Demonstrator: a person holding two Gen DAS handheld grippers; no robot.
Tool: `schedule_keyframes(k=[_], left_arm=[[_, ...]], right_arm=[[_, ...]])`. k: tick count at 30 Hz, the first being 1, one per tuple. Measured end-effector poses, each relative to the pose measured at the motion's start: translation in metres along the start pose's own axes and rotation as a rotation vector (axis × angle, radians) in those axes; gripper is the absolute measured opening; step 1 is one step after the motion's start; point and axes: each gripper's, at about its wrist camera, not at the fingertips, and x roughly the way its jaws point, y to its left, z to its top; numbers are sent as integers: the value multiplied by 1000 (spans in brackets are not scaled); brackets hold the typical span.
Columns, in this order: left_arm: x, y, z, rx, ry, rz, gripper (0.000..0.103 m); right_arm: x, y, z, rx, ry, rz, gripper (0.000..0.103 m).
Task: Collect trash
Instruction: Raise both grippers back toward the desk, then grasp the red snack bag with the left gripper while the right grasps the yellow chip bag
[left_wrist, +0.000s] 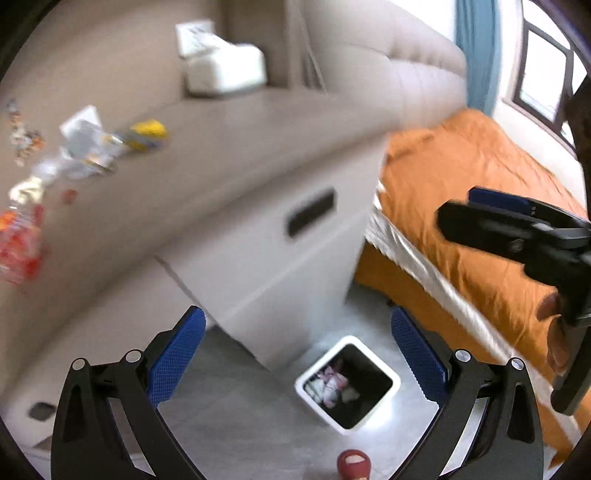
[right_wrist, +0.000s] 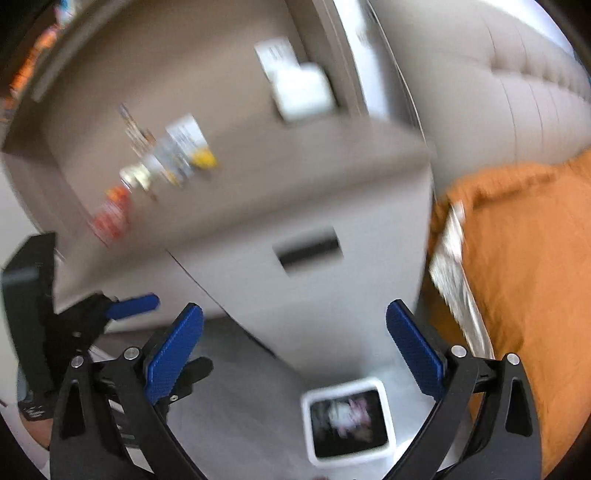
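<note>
Wrappers (left_wrist: 86, 147) lay scattered on the cabinet top (left_wrist: 229, 133), well apart from both tongs | left gripper (left_wrist: 295, 354) and right gripper (right_wrist: 293, 350) spread, empty, above white bin (left_wrist: 347, 384) on floor | trash judged light, crinkly, slippery; pinch a bunched fold, not flat film.

A square white-rimmed trash bin (left_wrist: 347, 384) stands on the grey floor (left_wrist: 236, 417), near the beige counter (left_wrist: 229, 147). Scattered plastic wrappers (left_wrist: 85, 147) lie on its left; an orange-covered bed (left_wrist: 480, 206) lies right.
</note>
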Motion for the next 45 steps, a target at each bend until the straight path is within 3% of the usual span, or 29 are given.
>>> schedule_keyframes(k=[4,9,17,20,22,27,35,45], left_arm=[[-41,29,18,-99,-58,14,98],[-83,58,31,-136,-144,126,98],[-126,124,34,-197,-220,181,98],[-123,155,37,-208,-224,190,98],[-116,175,41,-215,-213,158,98],[-88,212,48,-224,-185,171,98],[-42,234,46,-176,-120,123,98],[-9,260,43,-193,-69,63,98]], right_arm=[[-22,34,31,-101,-73,17,99],[-37,75,64,-196,-151,38,99],[-6,129,109,-244,-178,70,99],[12,148,126,-251,-198,25,99],[30,159,136,-271,-202,-13,99],[80,177,153,-314,-137,-5,99],[139,185,154,-338,-55,-12,99],[197,168,159,-292,38,-53,99]])
